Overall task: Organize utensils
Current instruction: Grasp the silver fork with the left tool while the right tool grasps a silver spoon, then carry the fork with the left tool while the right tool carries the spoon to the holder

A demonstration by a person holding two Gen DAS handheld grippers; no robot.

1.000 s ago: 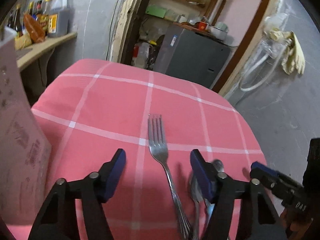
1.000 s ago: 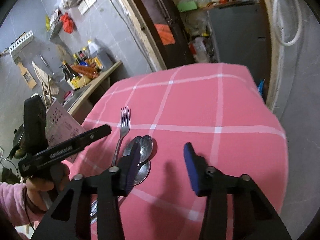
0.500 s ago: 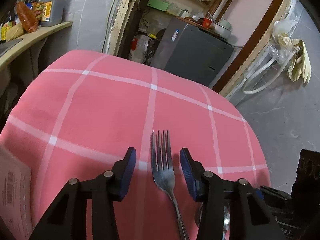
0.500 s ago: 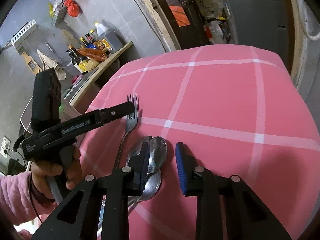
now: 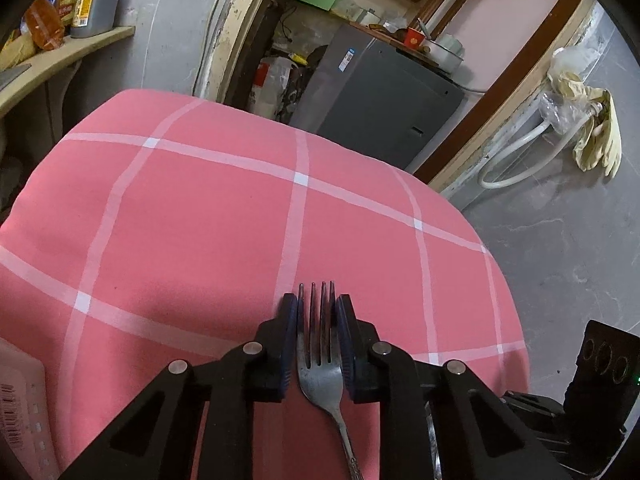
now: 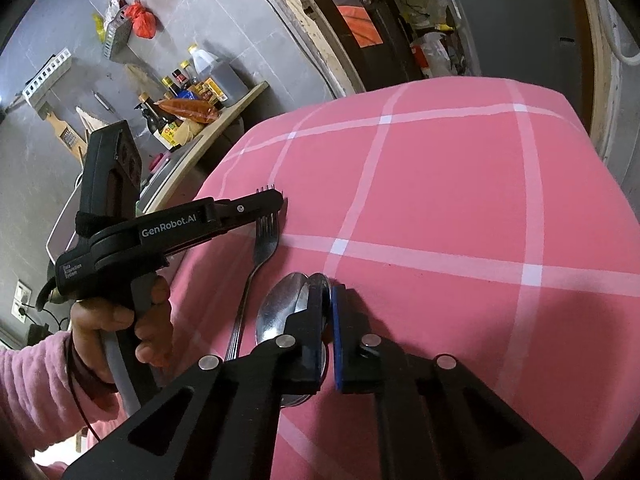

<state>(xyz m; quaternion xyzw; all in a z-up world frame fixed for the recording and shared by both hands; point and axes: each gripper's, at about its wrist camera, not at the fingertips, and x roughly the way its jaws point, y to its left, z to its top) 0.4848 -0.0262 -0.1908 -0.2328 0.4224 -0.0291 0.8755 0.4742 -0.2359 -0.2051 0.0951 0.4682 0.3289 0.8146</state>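
**Both claws down on the cutlery**

While your left claw (image 5: pixel 317 322) narrows around the fork (image 5: pixel 320 364), its blue pads flank the tines on both sides and appear to touch the outer edges, with the jaws still closing. The fork lies flat on the counter's pink checked cloth (image 5: pixel 200 216), tines pointing away from you, handle running back under the claw. Seen from your right wrist, your left hand (image 6: pixel 120 328) grips the tool's handle, a pink sleeve (image 6: pixel 28 392) behind it. Your right claw (image 6: pixel 331 300) is pressed together at the right edge of the stacked spoons (image 6: pixel 280 304), just beside the fork's handle; whether a spoon rim sits pinched between the pads, you cannot tell from here. A shelf of bottles (image 6: pixel 192 92) stands by the wall beyond.
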